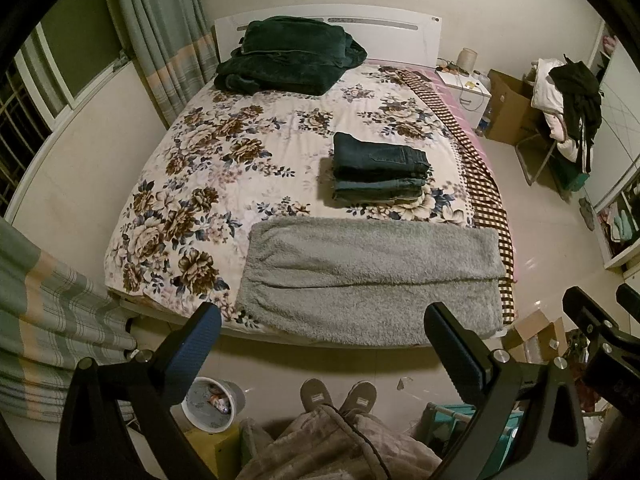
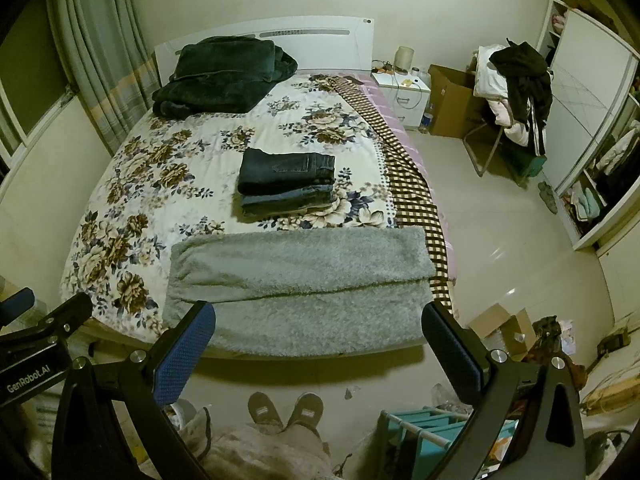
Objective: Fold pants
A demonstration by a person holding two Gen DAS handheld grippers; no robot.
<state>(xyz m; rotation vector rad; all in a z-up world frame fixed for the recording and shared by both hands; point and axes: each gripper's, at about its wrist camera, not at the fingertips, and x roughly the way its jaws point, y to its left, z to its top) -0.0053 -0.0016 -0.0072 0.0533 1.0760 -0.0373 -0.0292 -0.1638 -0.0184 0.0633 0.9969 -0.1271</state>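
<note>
Both grippers, left gripper (image 1: 322, 326) and right gripper (image 2: 318, 326), gape empty short of the bed's (image 2: 132, 168) foot, where grey fleece pants (image 2: 296, 284) lie folded lengthwise.

Nightstand (image 2: 404, 92) clutter too small to identify (wardrobe (image 2: 592, 128) cut by frame edge).

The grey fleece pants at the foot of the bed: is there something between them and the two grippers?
Nothing visible. The grey fleece pants lie bare at the bed's near edge; the left gripper and right gripper hang open before them, only floor beneath.
</note>
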